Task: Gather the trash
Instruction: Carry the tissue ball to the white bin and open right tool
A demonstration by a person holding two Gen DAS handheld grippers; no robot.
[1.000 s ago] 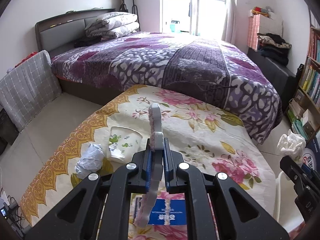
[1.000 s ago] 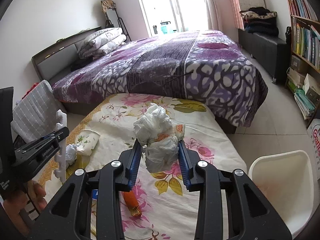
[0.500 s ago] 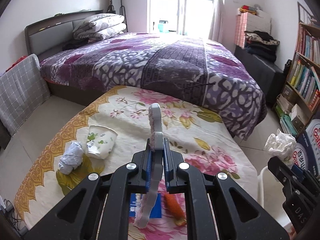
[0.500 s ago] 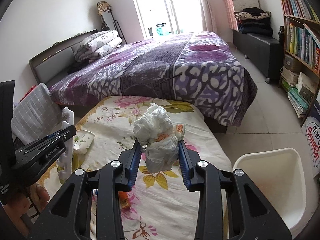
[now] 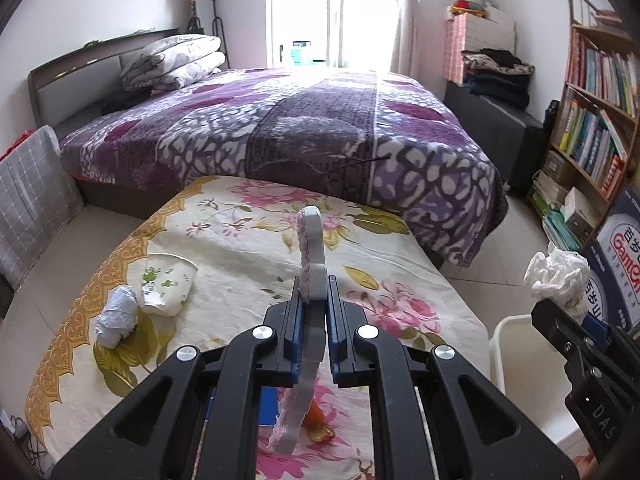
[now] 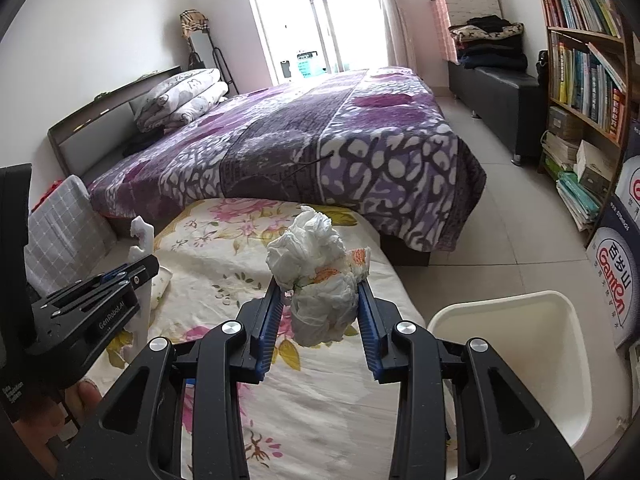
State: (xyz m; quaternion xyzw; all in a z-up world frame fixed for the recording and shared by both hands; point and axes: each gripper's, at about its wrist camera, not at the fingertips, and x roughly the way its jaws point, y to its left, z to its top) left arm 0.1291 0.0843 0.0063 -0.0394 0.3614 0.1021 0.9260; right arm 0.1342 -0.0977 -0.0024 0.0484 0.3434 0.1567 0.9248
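1. Left hand-held gripper [image 5: 313, 312]: pads clamped together on a flat grey-and-pink foam scrap [image 5: 311, 256], held edge-on & upright above the floral-cloth counter [image 5: 248, 264]; scrap sticks out past the tips and hangs down behind them too.
2. Right hand-held gripper [image 6: 318, 312]: clamped on a crumpled white plastic-bag wad w/ orange print [image 6: 318, 276], jaws part-way apart, pads pressing both sides; wad above the counter's near right part.
3. White plastic bin [image 6: 516, 344]: on the floor just beside the counter's right edge, opening up; inside shows nothing.
4. Squashed white paper cup w/ green print [image 5: 168, 288]: lying on its side on the counter, left part.
5. Crumpled white paper ball [image 5: 118, 316]: on the counter, touching the cup's left side, near the yellow border.
6. Small orange item [image 5: 316, 426]: on the counter's near part, mostly hidden behind the left hand-held gripper; can't tell what it is.
7. Purple patterned bed [image 5: 320, 128]: beyond the counter's far edge.
8. Wooden bookshelf [image 6: 584, 60]: right of the counter, past the bin.
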